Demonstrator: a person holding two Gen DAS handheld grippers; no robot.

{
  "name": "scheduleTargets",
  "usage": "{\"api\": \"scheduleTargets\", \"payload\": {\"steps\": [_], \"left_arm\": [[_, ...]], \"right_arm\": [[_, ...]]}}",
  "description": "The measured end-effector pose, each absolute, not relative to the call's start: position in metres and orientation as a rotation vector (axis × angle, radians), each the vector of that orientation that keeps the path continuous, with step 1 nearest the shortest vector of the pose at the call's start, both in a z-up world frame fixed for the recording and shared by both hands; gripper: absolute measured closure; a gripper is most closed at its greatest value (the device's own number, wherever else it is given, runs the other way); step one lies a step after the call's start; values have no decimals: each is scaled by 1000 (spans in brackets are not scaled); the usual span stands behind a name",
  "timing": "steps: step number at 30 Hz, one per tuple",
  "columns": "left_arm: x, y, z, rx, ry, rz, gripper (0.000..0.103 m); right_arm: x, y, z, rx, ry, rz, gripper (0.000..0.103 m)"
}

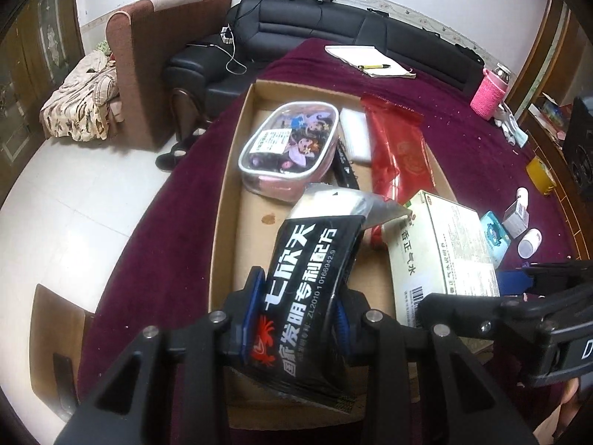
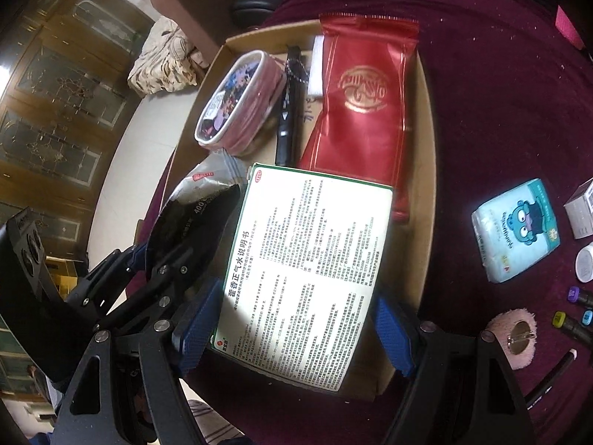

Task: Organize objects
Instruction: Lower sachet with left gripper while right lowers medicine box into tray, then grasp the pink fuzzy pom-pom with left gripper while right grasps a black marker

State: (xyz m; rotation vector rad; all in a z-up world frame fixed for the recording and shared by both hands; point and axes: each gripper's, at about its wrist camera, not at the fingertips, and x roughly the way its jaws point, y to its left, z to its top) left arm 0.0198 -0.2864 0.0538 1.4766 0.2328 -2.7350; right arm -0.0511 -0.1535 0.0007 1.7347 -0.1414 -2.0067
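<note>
Burgundy cloth [image 1: 463, 141] covers the table; a black sofa [image 1: 315, 22] and white tiled floor lie behind.

Left wrist view: the cardboard tray [image 1: 222, 222] fills the centre of the frame. Already in it are a cartoon-printed pouch [image 1: 289, 144], a white packet [image 1: 355, 133], a black pen-like item [image 1: 344, 174] and a red foil bag [image 1: 400, 148]. The left gripper [image 1: 296, 315], at lower centre, is closed narrowly on a black sachet [image 1: 307, 278], blue pads pressing both its sides, held above the tray floor. At lower right a white medicine box [image 1: 444, 248] is over the tray's right part.

Right wrist view: the right gripper [image 2: 296, 326] stands wide, its blue pads against the two long edges of the medicine box [image 2: 307, 259], which appears gripped and poised over the tray's lower end, below the red foil bag [image 2: 363, 111].

Judgement: task roughly midway. Four items placed, two in transit. Outstanding on the cloth at right of frame: a blue tissue pack [image 2: 517, 230], small boxes and bottles, markers, a pink puff [image 2: 515, 337].
</note>
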Motion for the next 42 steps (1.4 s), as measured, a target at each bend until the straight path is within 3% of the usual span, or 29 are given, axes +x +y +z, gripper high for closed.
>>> {"api": "scheduleTargets", "payload": {"steps": [7, 15, 33, 42], "left_arm": [[19, -288, 48, 1494, 224, -2727, 68], [19, -294, 52, 1498, 283, -2752, 53], [32, -309, 79, 1396, 325, -2780, 52], [37, -295, 85, 1397, 304, -2809, 52]], "right_arm": [[-46, -154, -4, 1756, -137, -1986, 18], [-43, -143, 4, 1763, -152, -1984, 17], [-30, -141, -5, 1732, -367, -1859, 16], [-24, -87, 14, 1699, -464, -1990, 16]]}}
